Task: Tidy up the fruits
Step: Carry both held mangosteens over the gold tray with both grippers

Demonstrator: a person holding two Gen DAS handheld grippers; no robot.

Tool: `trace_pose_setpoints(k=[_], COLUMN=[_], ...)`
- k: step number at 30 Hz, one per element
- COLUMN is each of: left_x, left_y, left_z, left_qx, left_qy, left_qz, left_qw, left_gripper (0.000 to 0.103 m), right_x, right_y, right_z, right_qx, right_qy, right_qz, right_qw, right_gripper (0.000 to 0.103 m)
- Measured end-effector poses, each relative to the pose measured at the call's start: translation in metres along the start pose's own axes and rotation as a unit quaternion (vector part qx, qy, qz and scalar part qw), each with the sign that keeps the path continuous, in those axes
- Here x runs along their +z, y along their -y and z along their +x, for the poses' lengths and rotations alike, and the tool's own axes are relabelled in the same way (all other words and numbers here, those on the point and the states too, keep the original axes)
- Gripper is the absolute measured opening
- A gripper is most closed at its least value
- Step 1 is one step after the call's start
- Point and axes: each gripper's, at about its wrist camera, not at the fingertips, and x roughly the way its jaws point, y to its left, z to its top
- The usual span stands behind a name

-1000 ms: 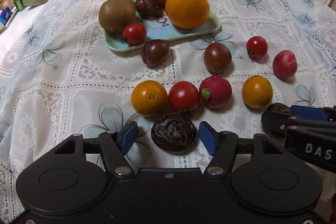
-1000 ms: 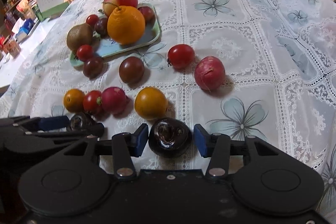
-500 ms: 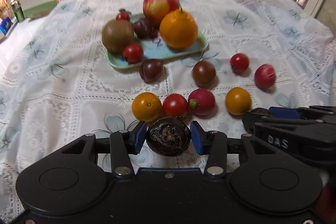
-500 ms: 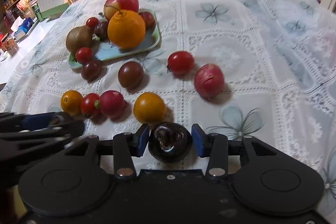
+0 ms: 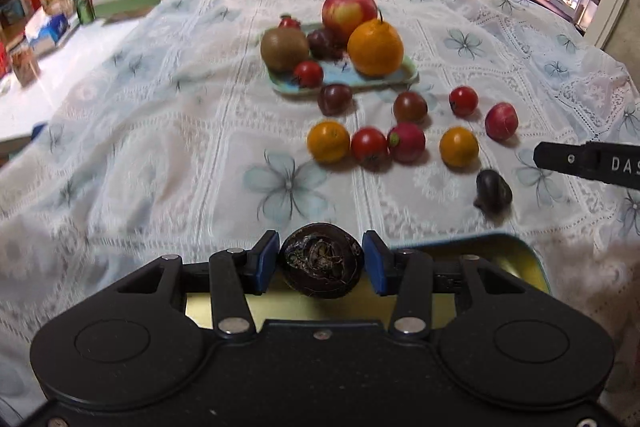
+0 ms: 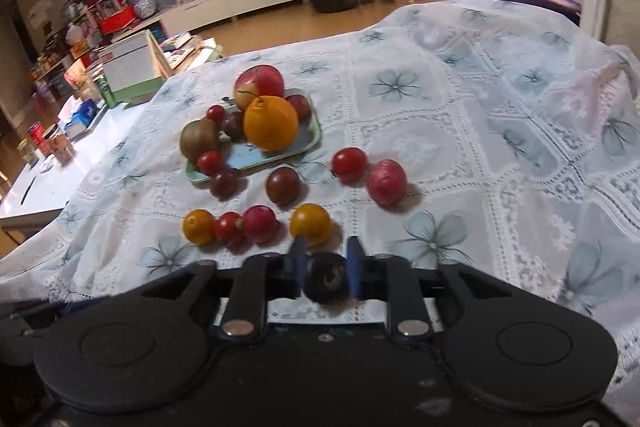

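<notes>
Currently the left tongs [image 5: 321, 263] clamp a dark chestnut [image 5: 321, 259] above a yellow tin [image 5: 516, 259]. Right tongs [image 6: 327, 269] grip a second dark chestnut [image 6: 326, 279] over the surface [image 6: 460, 155]. Recommend lowering each fully into the tin before opening, to prevent rolling.

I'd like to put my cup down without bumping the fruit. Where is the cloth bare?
Bare cloth lies left of the yellow tomato and kiwi, around the big printed flower, and to the right beyond the radish. It is crowded on the tray and among the loose fruit in front of it.
</notes>
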Motion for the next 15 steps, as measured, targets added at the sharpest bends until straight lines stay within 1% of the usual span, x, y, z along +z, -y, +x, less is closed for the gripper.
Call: trace_pose_setpoints(k=[3, 5, 6, 9, 11, 13, 15], left_x=[-0.007, -0.01, -0.01, -0.013, -0.015, -0.016, -0.017], left_y=[-0.001, -0.001, -0.001, -0.002, -0.003, -0.003, -0.004], left_z=[-0.002, -0.003, -0.004, -0.007, -0.009, -0.01, -0.01], left_qx=[0.007, 0.01, 0.009, 0.008, 0.018, 0.025, 0.022], left_qy=[0.001, 0.003, 0.001, 0.004, 0.011, 0.016, 0.013], left_qz=[-0.001, 0.0, -0.002, -0.002, -0.001, 0.001, 0.0], left_qw=[1.0, 1.0, 1.0, 1.0, 0.9998, 0.9996, 0.9997], left_gripper=[0.052, 0.052, 0.052, 0.053, 0.053, 0.053, 0.053], right_x=[0.003, 0.006, 0.007, 0.009, 0.007, 0.004, 0.001], right_y=[0.003, 0.001, -0.001, -0.004, -0.008, -0.017, -0.024], right_z=[0.011, 0.023, 0.031, 0.051, 0.056, 0.057, 0.057], right_qx=[-0.003, 0.01, 0.011, -0.011, -0.022, -0.027, -0.059], right_qy=[-0.025, -0.054, -0.072, -0.101, -0.106, -0.101, -0.082], right_qz=[0.012, 0.009, 0.01, 0.016, 0.011, -0.014, -0.039], right_qw=[1.0, 0.998, 0.997, 0.995, 0.994, 0.994, 0.994], right_gripper=[0.037, 0.046, 0.046, 0.047, 0.047, 0.047, 0.047])
